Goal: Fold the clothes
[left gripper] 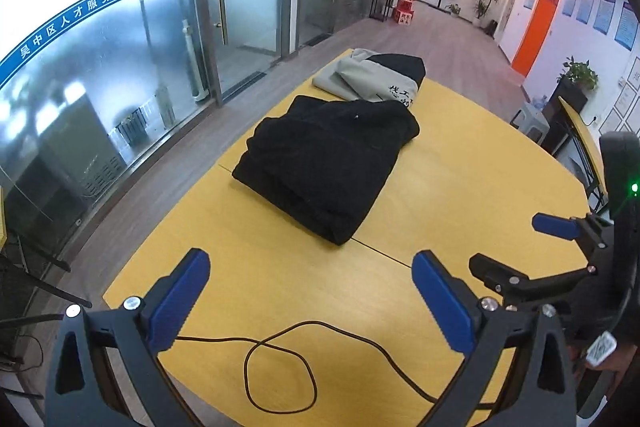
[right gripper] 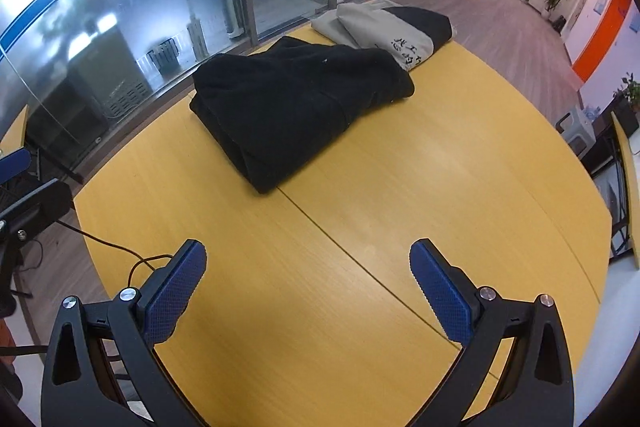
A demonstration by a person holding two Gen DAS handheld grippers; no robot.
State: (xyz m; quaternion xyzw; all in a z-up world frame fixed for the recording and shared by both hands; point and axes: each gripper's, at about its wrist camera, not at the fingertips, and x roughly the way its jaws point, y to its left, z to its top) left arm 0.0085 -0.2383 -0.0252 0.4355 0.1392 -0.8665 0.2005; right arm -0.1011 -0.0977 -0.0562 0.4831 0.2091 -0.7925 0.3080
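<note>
Black, soft and bulky, the folded garment point(left gripper: 328, 163) looked limp, best pinched at a corner, while left gripper point(left gripper: 310, 297) and right gripper point(right gripper: 308, 285) jaws stood wide, empty.

Both wrist views look steeply down, sharing the yellow table point(left gripper: 460, 155) and black garment point(right gripper: 288, 107).

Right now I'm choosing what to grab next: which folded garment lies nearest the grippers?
The black garment; the grey-and-black garment with printed characters lies beyond it, at the table's far edge.
</note>
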